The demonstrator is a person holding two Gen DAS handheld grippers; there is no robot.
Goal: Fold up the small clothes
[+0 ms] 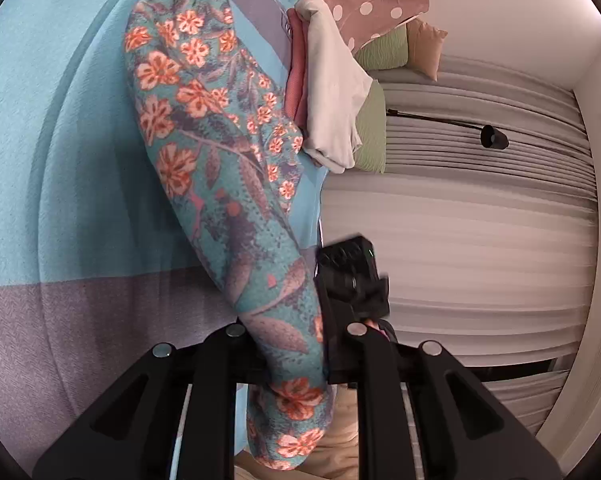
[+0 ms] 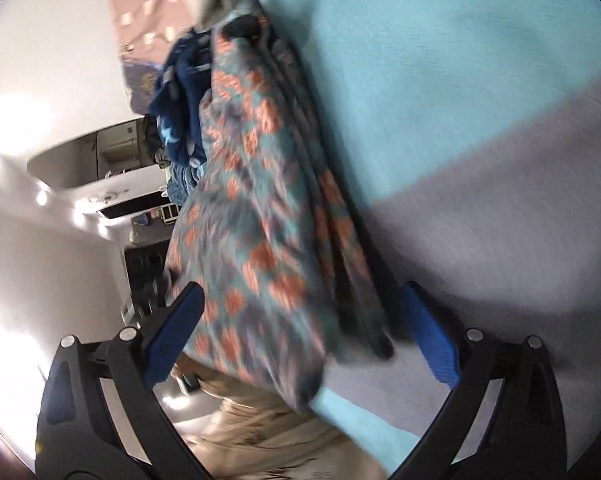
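My left tongs are pinched nearly closed on the near end of the floral garment. My right tongs gape at their widest, blue pads on either side of the cloth's lower end without pressing it; that view is blurred. The garment lies on the blue-and-grey bed cover, a long folded strip running from the bottom centre of the left frame up toward the upper left, its far end pointing at the folded pile in the upper middle. To fold well, I judge I should close the right tongs on the other near corner, keep both corners level, and carry them along that long axis so the edges meet squarely.
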